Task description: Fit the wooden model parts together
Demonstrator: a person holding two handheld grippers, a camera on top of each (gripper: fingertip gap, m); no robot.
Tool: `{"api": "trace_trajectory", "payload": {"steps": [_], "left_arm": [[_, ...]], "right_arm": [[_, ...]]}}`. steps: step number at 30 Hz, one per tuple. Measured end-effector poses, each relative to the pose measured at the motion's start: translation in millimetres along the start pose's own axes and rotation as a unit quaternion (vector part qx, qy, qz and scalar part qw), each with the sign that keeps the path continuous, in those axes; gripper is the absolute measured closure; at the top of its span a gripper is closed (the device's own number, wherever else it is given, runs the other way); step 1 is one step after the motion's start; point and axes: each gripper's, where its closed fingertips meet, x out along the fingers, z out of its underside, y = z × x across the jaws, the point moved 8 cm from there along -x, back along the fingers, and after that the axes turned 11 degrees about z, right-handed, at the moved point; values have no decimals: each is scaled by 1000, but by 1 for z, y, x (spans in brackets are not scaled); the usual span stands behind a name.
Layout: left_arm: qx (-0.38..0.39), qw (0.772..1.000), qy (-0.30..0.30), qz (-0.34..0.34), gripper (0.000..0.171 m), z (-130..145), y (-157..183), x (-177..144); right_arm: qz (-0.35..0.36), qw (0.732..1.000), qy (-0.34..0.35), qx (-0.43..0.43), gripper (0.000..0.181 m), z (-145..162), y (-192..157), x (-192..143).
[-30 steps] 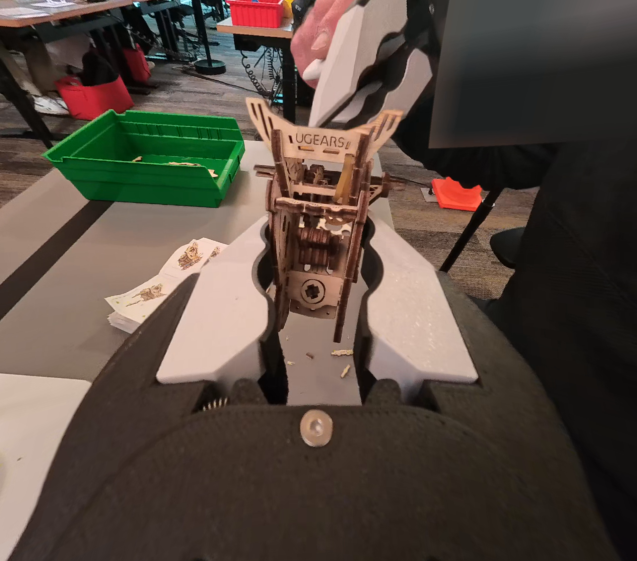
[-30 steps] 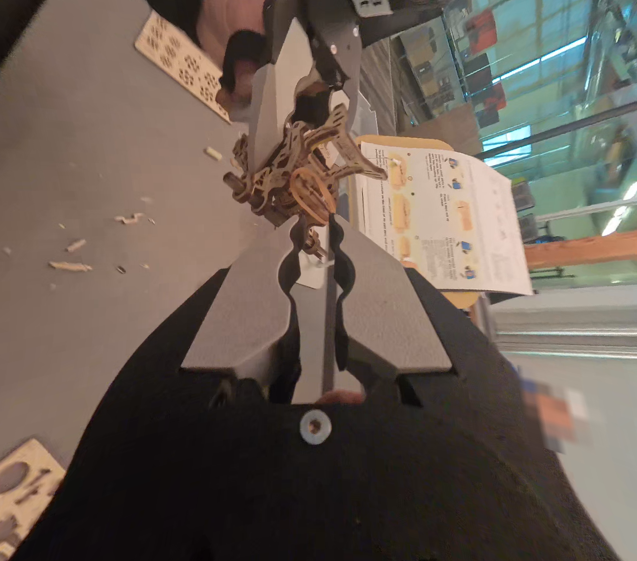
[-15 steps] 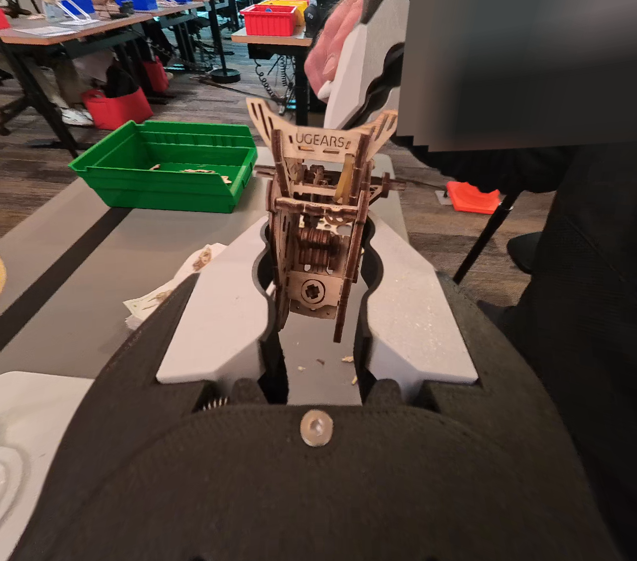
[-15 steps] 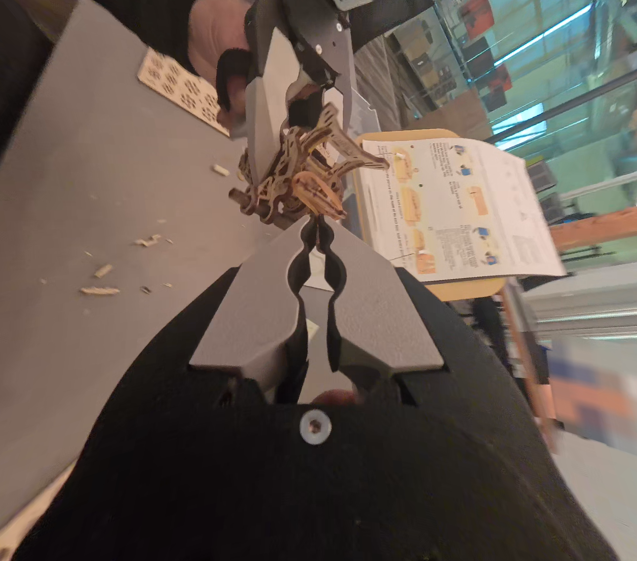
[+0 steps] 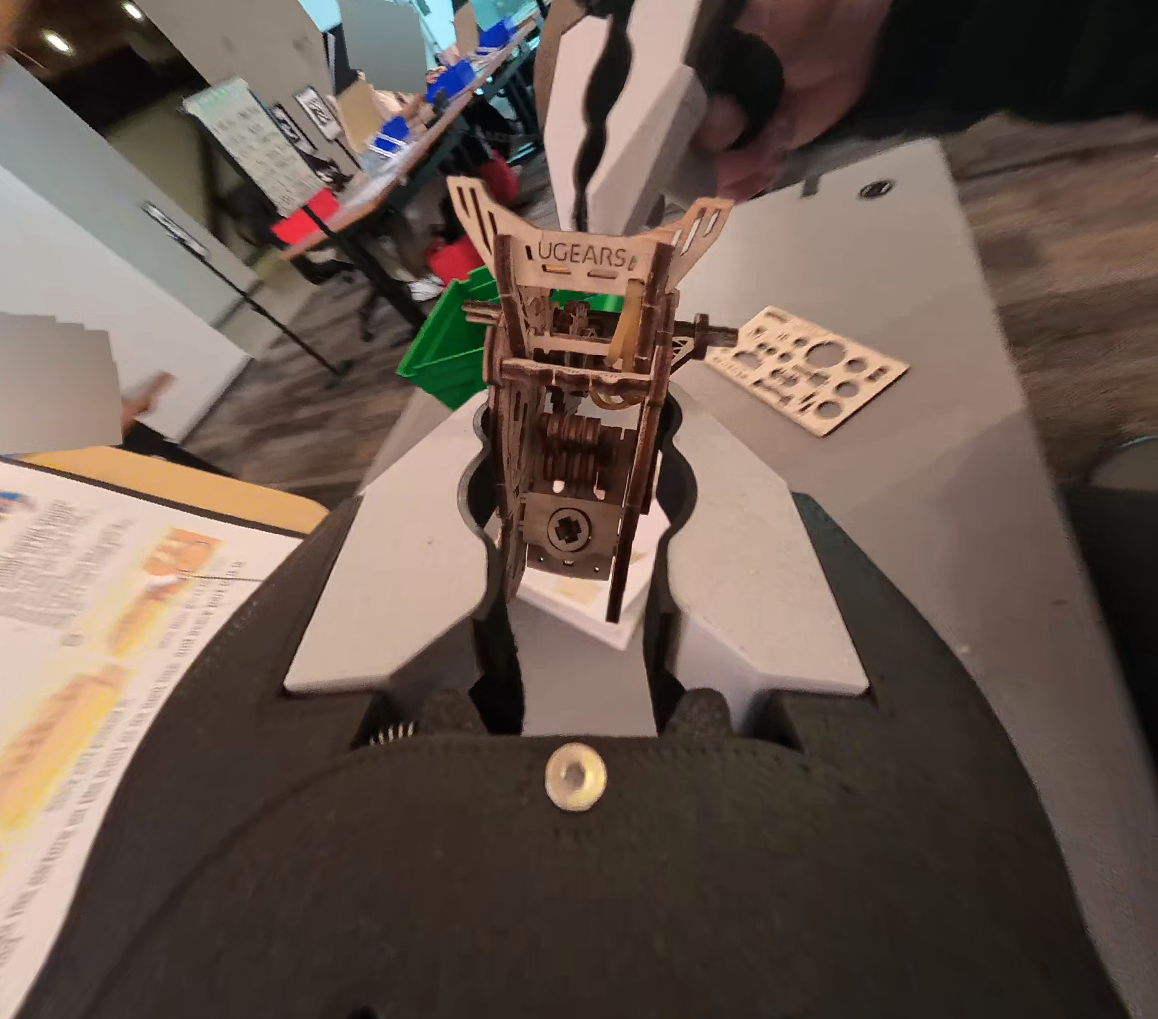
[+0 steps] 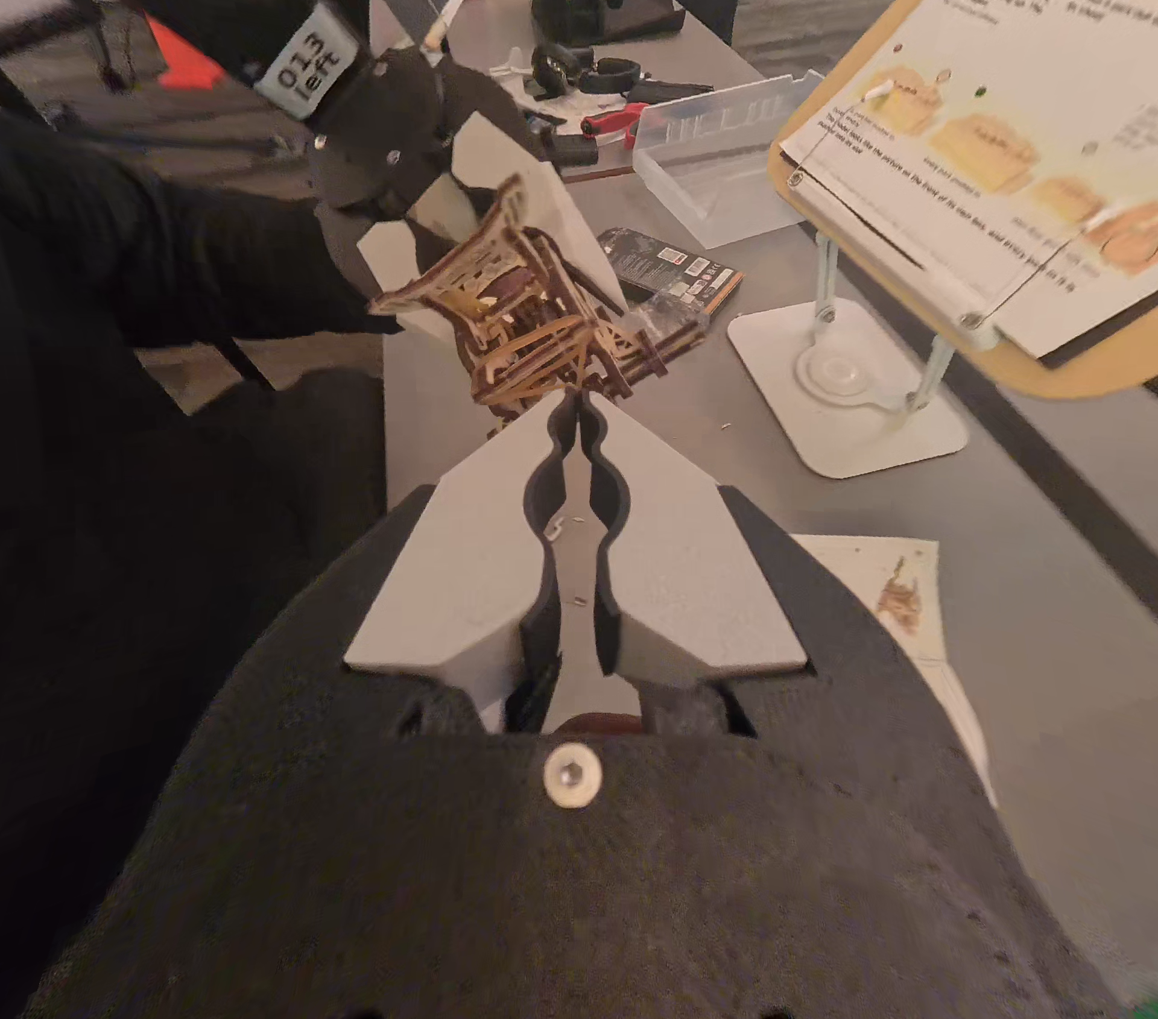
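**Wooden model clamped in the left gripper, right gripper's tips at its side**

Here, nearest the left wrist camera, the left gripper (image 5: pixel 573 494) has its two pale fingers closed against the sides of the wooden model (image 5: pixel 576 400), which stands upright between them, clear of the grey table (image 5: pixel 877 300). A yellow rubber band (image 5: pixel 626 328) runs through the model's upper frame.

In the right wrist view the right gripper (image 6: pixel 578 405) is all but closed, only a sliver of gap at its tips, which sit at the model's band-wrapped side at 12 o'clock. Whether they pinch a band or a small part there is hard to tell, the contact being tiny and blurred.

Beyond the model, at 2 o'clock in the left view, a punched-out wooden parts sheet (image 5: pixel 808 369) lies flat on the table. At 10 o'clock a green bin (image 5: pixel 445 343) shows partly behind the model; its contents are hidden.

Farther off in the right view, a clear plastic tray (image 6: pixel 708 174) sits at 1 o'clock, seemingly holding nothing. At 2 o'clock an instruction sheet (image 6: pixel 1002 112) rests on a white stand (image 6: pixel 846 406).
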Motion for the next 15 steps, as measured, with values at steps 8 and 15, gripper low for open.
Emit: {"api": "trace_trajectory", "payload": {"steps": [8,15], "left_arm": [[127,989,-66,-35,126,-5,10,5],[203,970,-126,-55,126,-3,14,10]], "right_arm": [[-13,994,-18,102,181,5,8,5],[1,992,-27,124,181,5,9,6]]}}
